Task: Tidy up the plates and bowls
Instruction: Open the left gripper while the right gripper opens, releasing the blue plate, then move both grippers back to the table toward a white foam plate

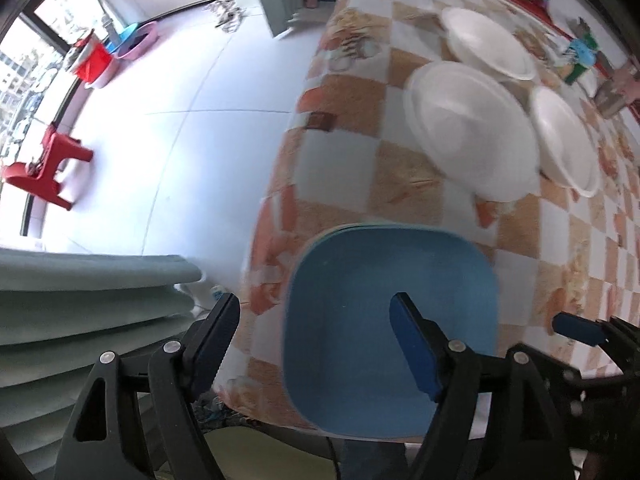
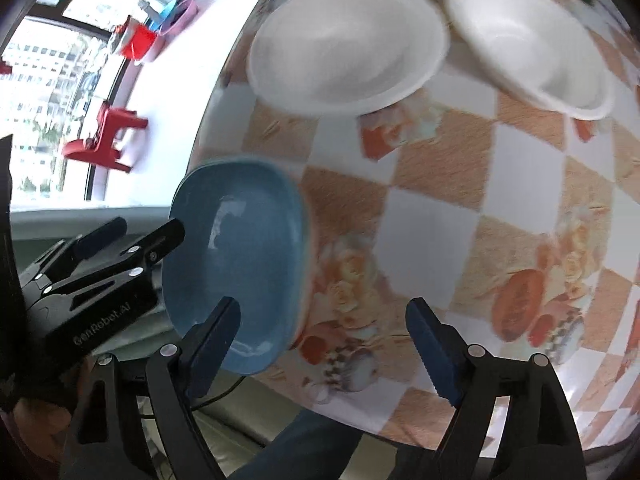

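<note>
Both claws, left (image 1: 316, 320) and right (image 2: 324, 324), hang released over blue plates (image 1: 384, 320) stacked at the tabletop's (image 2: 440, 208) near edge; white bowls (image 1: 468, 132) sit farther back.

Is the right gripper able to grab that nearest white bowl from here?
Probably yes: the right gripper is open and empty, and only bare tablecloth lies between it and the white bowl.

"genrobot.ai" in pale letters on the left tool's (image 2: 132, 236) black body.
</note>
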